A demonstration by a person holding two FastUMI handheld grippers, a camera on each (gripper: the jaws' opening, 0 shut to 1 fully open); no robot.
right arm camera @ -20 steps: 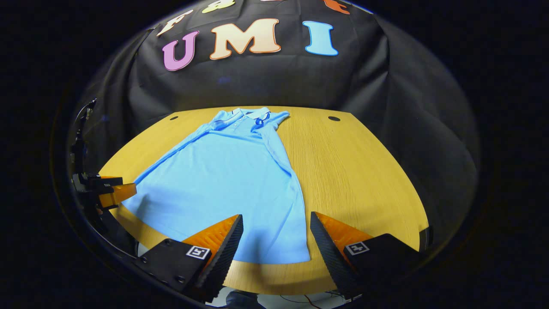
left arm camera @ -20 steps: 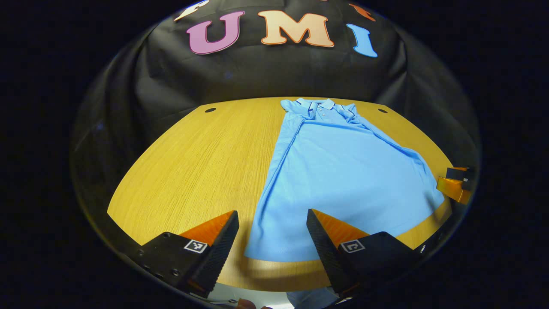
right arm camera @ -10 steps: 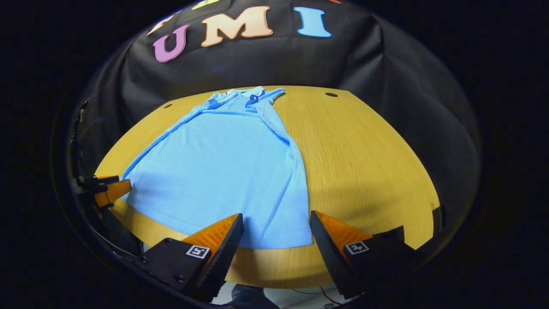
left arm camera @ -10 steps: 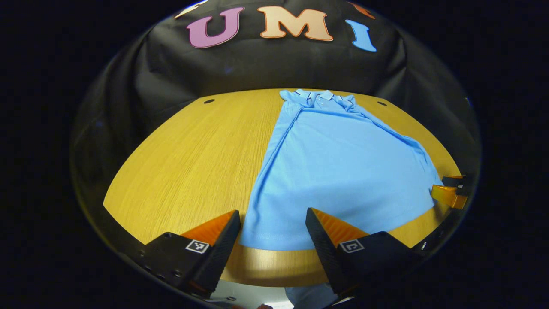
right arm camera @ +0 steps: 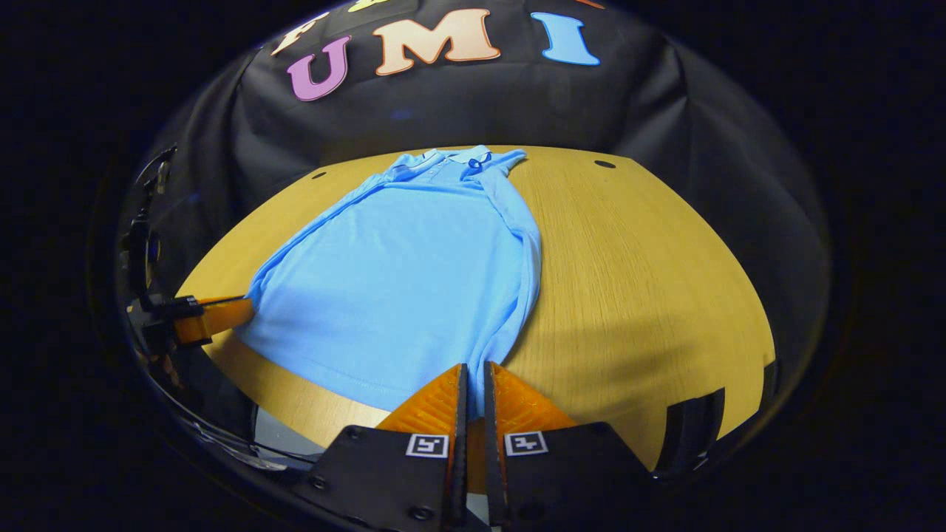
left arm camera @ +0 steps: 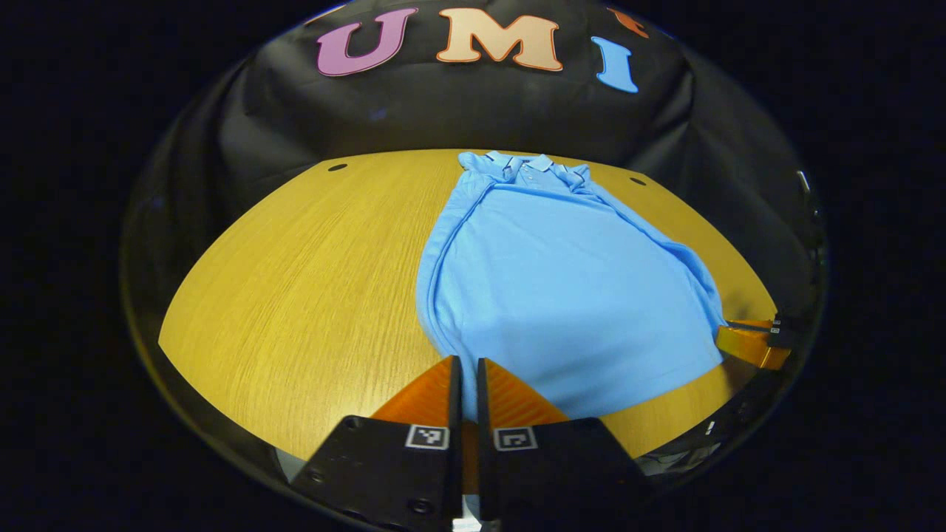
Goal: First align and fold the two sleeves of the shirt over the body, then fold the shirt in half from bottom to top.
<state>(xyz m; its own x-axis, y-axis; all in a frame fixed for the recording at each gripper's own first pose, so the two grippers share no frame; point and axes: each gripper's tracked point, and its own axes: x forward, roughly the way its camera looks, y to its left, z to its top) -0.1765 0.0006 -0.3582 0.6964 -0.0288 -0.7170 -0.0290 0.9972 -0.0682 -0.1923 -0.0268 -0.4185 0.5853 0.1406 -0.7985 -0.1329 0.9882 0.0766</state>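
Now both of your grippers have pinched the near hem of the blue shirt (left arm camera: 562, 295), one at each bottom corner. In the left gripper view the left gripper (left arm camera: 464, 369) has its fingers drawn nearly together with a thin fold of the hem corner between them, and in the right gripper view the right gripper (right arm camera: 473, 373) is closed the same way on the opposite corner. The shirt lies flat on the wooden worktop (left arm camera: 310, 281), stretching straight ahead of your fingers, with its collar (left arm camera: 528, 164) at the far end. Both sleeves look already folded in along the body, so by my reading you are starting the bottom-to-top fold. The fabric looks light, thin and limp: it will sag between your two grips and carry no shape of its own. I would keep the corners level and the hem gently taut, because any slack is likely to drag a wrinkle or pull a tucked sleeve loose. The cloth near your fingers is bulging a little. Your hold on the very corners seems the right place; gripping further in would likely bunch the hem. In the left gripper view the right gripper (left arm camera: 746, 346) sits at the shirt's other corner.
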